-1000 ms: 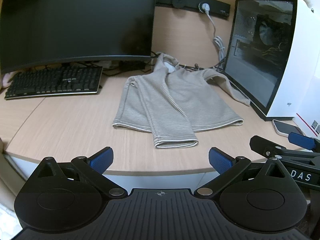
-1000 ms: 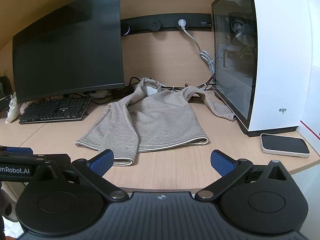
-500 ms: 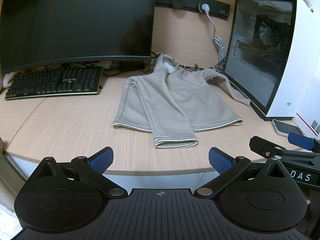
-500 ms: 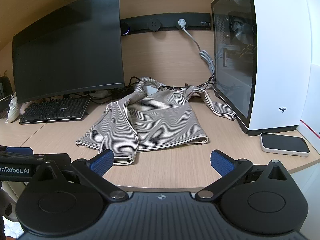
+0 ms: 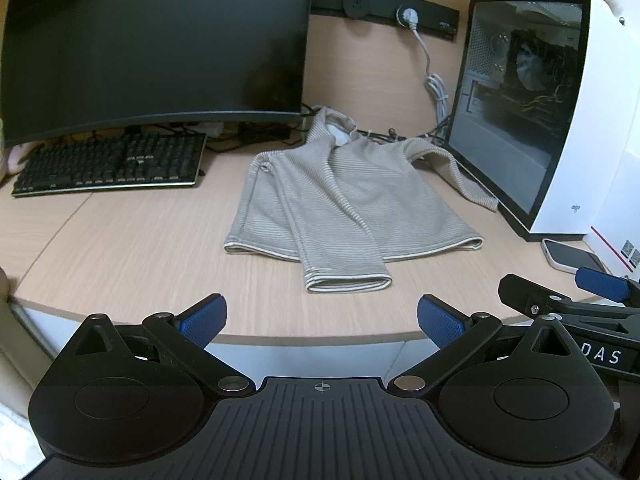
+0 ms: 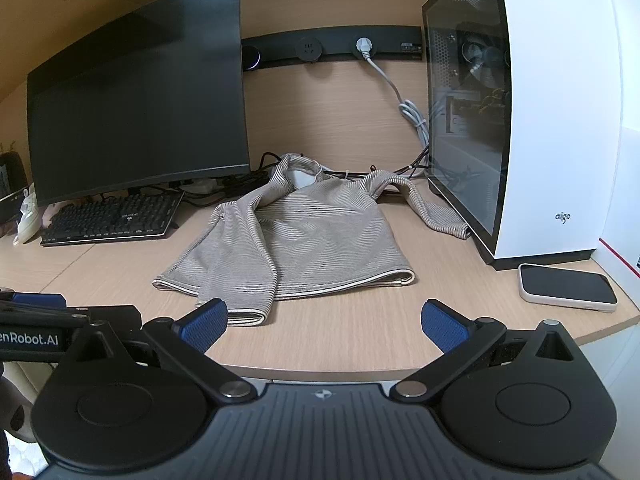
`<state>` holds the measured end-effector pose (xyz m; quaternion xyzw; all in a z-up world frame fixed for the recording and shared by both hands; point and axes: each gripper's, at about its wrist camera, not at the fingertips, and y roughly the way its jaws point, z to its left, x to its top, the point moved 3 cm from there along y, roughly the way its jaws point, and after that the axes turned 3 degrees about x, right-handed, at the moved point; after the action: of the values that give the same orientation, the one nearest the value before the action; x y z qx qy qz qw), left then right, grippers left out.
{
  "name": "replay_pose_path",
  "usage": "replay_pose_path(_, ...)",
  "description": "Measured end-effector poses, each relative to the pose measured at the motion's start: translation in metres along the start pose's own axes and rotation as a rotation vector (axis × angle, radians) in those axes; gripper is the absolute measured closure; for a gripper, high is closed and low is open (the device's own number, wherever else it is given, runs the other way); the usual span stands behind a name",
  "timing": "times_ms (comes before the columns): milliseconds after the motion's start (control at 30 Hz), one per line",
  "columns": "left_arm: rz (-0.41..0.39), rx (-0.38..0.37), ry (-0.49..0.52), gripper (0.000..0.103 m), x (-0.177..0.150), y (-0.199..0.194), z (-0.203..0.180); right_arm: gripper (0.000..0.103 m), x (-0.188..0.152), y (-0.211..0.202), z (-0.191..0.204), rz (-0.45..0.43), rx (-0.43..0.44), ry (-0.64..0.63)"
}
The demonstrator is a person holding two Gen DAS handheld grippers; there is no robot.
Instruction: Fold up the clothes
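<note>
Lying on wooden desk (image 5: 132,248) — striped top (image 5: 352,200), dark monitor (image 5: 156,48) behind

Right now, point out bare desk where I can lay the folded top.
Bare desk lies between the keyboard and the striped top. Crowded: cables behind the top, and phone beside the computer case.

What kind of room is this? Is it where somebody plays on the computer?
Probably a home computer desk. A big dark monitor stands over a black keyboard, with a white PC tower beside them. A striped top lies on the wooden desk, waiting to be folded.
</note>
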<state>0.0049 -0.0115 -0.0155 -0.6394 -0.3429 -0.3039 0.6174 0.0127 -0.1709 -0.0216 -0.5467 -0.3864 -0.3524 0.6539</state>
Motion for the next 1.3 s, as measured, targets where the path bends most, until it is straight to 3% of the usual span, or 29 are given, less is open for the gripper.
replay_pose_path(833,0.024,-0.016,0.005,0.000,-0.002,0.009,-0.003,0.000,-0.002,0.004,-0.010,0.013,-0.014,0.005)
replay_pose_path(1100,0.041,-0.077,0.029,0.000,0.020,0.049,0.007,0.000,0.006,0.031,-0.008,0.029,-0.053,0.044)
replay_pose_path(1300,0.101,-0.189,0.032,0.000,0.052,0.106,0.016,0.000,0.013,0.066,-0.015,0.095,-0.139,0.143)
